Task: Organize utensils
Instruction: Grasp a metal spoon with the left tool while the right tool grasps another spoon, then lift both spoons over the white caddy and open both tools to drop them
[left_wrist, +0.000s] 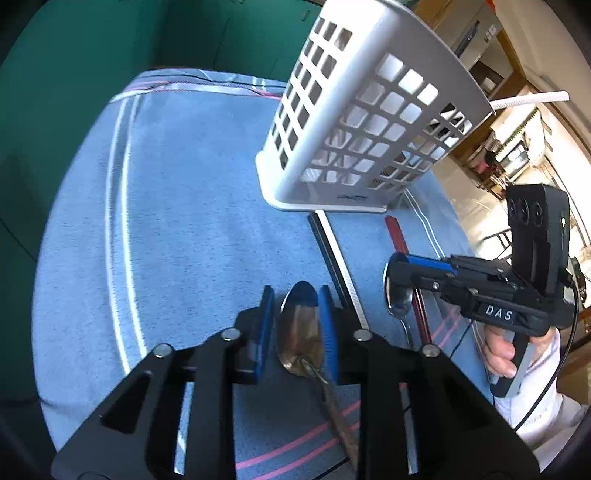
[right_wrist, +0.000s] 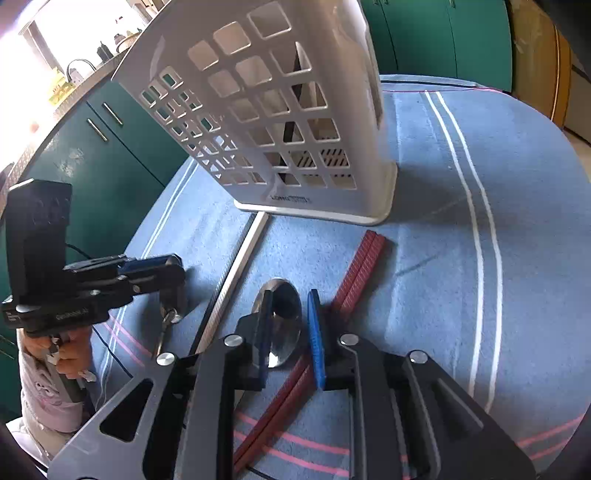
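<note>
A tarnished spoon (left_wrist: 299, 332) lies on the blue cloth (left_wrist: 184, 221), its bowl between the blue pads of my left gripper (left_wrist: 297, 295). The right pad touches the bowl, while a thin strip of cloth shows at the left pad. My right gripper (right_wrist: 290, 295) straddles the bowl of a shiny spoon (right_wrist: 284, 317); there is a gap at its right pad. That spoon lies across dark red chopsticks (right_wrist: 358, 269). Each view also shows the other gripper from the side: the left gripper (right_wrist: 173, 284) and the right gripper (left_wrist: 397, 271). A white lattice utensil basket (right_wrist: 273, 122) stands behind both.
A long flat silver strip (right_wrist: 240, 266) with a dark edge lies between the two spoons and reaches the basket's base. Something dark stands inside the basket. Green cabinets (right_wrist: 110, 166) run behind the table. A person's hand (left_wrist: 498, 350) holds the right gripper's handle.
</note>
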